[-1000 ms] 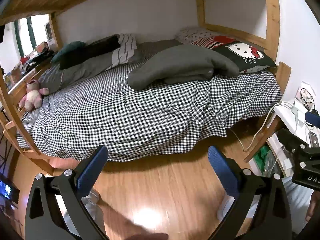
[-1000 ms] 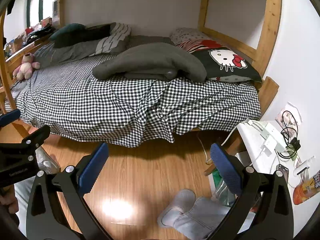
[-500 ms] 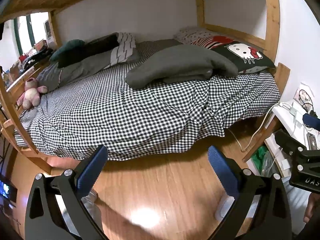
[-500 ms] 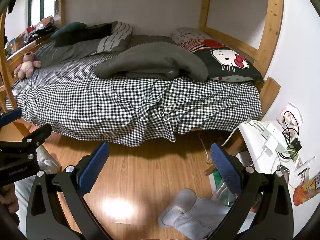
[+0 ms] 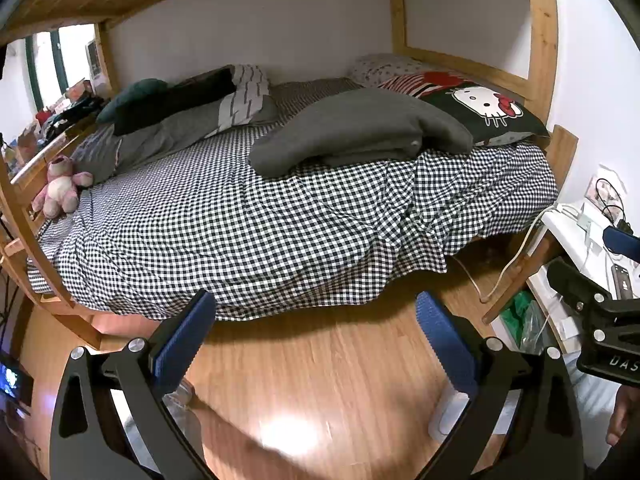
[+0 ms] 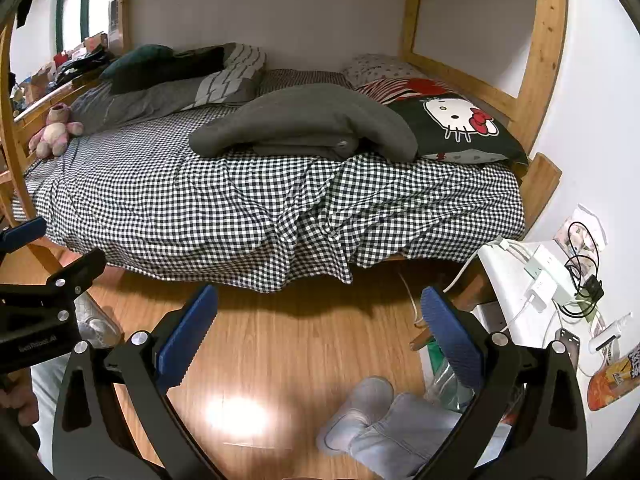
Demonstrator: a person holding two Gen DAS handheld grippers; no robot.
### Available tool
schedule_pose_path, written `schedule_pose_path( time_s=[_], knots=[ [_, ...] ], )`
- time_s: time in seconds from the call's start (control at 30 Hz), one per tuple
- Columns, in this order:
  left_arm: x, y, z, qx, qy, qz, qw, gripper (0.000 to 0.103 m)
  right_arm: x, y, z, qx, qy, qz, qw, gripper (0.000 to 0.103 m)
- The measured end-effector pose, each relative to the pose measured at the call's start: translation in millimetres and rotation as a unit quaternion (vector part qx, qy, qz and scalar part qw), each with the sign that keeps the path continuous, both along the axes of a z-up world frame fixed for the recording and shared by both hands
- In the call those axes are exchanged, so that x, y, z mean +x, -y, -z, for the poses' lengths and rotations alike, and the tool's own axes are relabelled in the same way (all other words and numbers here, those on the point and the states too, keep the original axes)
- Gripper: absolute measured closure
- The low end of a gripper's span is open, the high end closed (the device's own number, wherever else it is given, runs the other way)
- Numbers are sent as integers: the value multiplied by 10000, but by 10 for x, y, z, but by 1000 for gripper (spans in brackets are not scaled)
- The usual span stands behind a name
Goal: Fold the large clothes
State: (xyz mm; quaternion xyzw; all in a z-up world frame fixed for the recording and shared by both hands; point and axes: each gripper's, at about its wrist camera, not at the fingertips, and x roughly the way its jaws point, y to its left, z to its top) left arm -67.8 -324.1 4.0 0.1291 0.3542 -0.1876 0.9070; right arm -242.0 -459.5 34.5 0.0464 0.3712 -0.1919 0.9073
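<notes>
Item: 1 large grey garment (image 5: 360,128), lying in a loose, partly doubled heap on the checkered bed sheet (image 5: 248,232), toward the head of the bed and touching the black cartoon-cat pillow (image 5: 484,112). Left gripper (image 5: 312,344) – released, jaws wide apart, empty, held over the wooden floor (image 5: 320,380) well short of the bed edge. Right gripper (image 6: 316,332) – likewise released and empty, over the floor beside the white side surface (image 6: 516,280) with its power strip and cables. Other contents: pink plush toy (image 5: 60,188) at the foot end, grey bedding and a dark cushion along the wall. Step in hand, by judgement: approach, before any grasp – folding not yet begun. Next move calls for carrying both grippers forward and up over the mattress, each taking 1 edge of the garment, and spreading it flat on the open sheet; the rumpled sheet beneath may get pinched along with it.
</notes>
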Motion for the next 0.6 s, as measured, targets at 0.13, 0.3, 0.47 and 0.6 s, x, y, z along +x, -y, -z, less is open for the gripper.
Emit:
schedule_pose_path(
  time_s=[0.13,0.3,0.47,0.6],
  knots=[
    [-15,5,5,7,2,24,10000,4,-1,0,1,1,6,0,10000,3],
    [-13,3,1,3,-1,35,10000,4,0,1,-3,11,13,-9,10000,3],
    [-29,16,-2,11,12,85,10000,4,-15,-15,1,9,8,-22,10000,3],
    [-37,27,-8,3,6,105,9999,4,-20,-33,0,5,9,-31,10000,3]
  ],
)
